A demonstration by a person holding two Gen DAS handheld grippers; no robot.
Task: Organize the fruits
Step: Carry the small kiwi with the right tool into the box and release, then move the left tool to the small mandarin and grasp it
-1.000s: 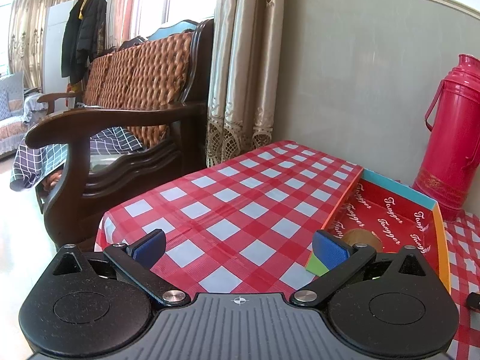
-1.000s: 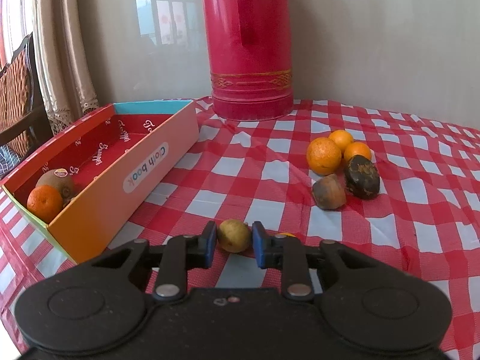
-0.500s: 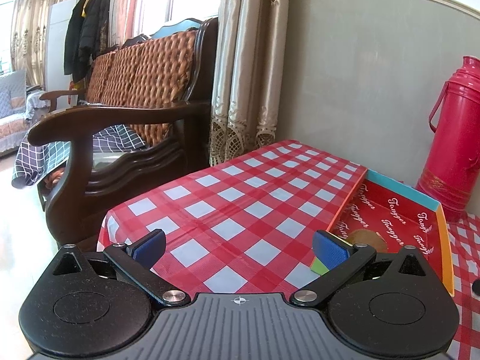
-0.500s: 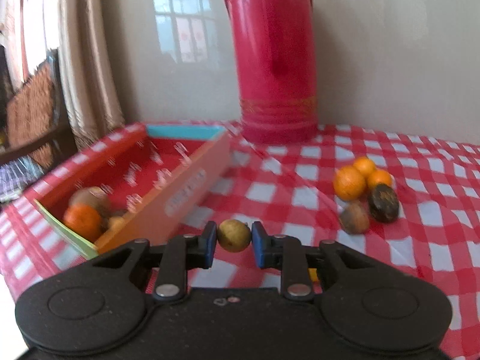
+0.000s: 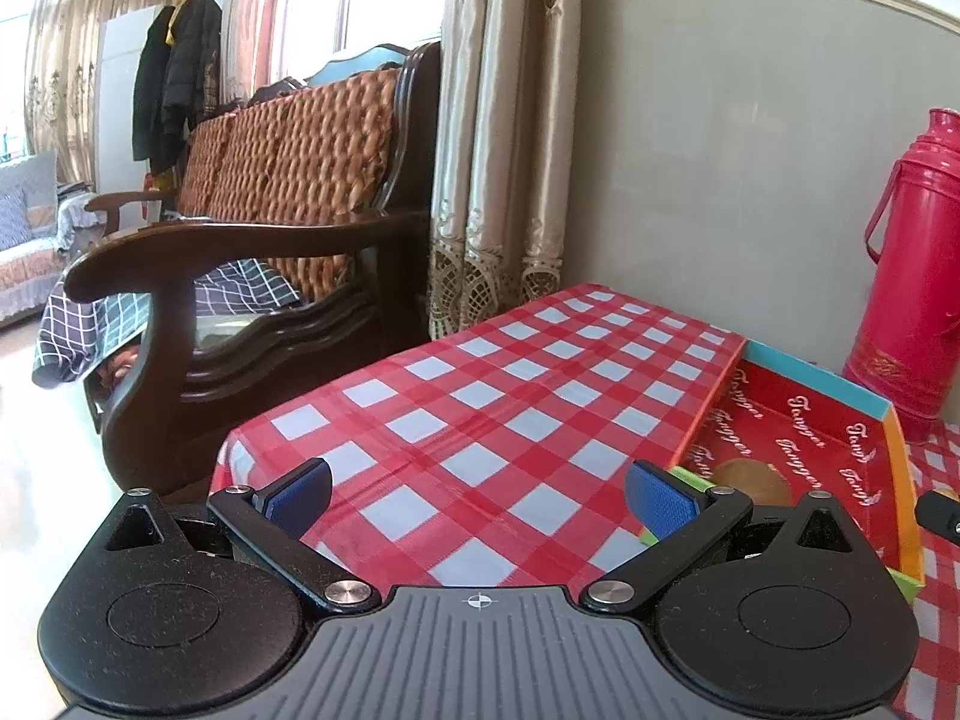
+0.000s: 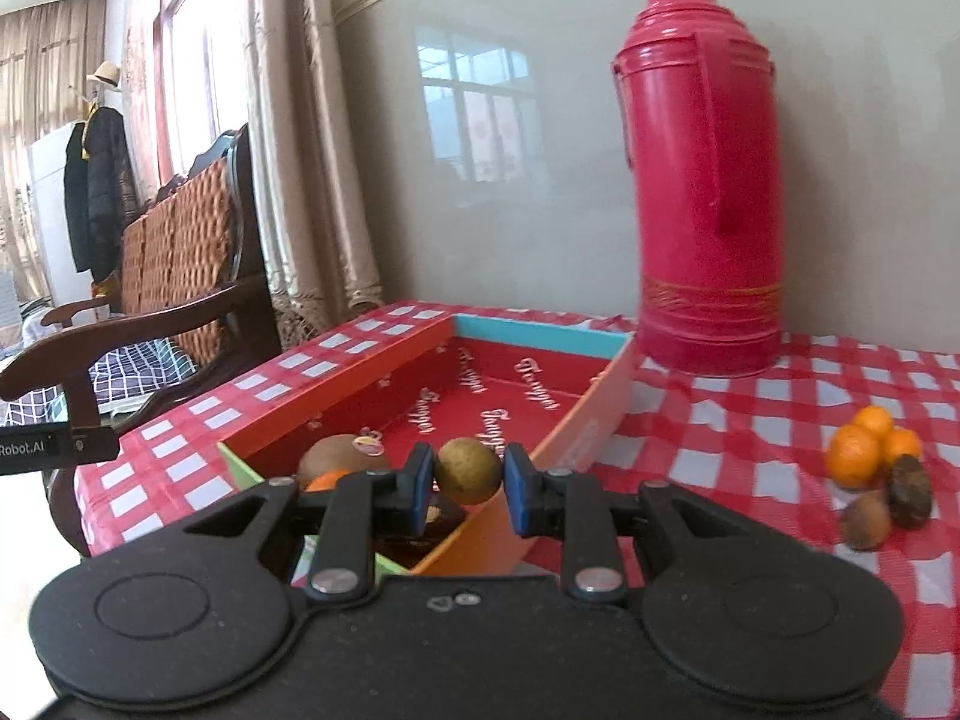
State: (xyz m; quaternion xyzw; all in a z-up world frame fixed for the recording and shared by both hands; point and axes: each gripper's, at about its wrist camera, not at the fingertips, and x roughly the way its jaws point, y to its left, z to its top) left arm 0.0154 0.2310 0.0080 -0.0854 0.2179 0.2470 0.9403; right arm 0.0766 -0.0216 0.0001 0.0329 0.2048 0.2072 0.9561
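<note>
Now the right claw [image 6: 469,473] is clamped on a small round fruit [image 6: 467,470], held above the near end of the box [image 6: 591,426], pads pressing its two sides. It looks light, firm and smooth-skinned, so I'd guess a hold across its widest part suits it; squeezed off-centre, it could roll out. Just below and left of the claw, a kiwi [image 6: 336,463] and an orange [image 6: 327,480] already lie in the box. Off to its right, well apart, more fruit [image 6: 873,474] waits on the tabletop [image 6: 750,420], with a flask [image 6: 705,192] beyond. The left claw [image 5: 477,495] hangs wide apart, empty, the box [image 5: 810,384] to its right.
</note>
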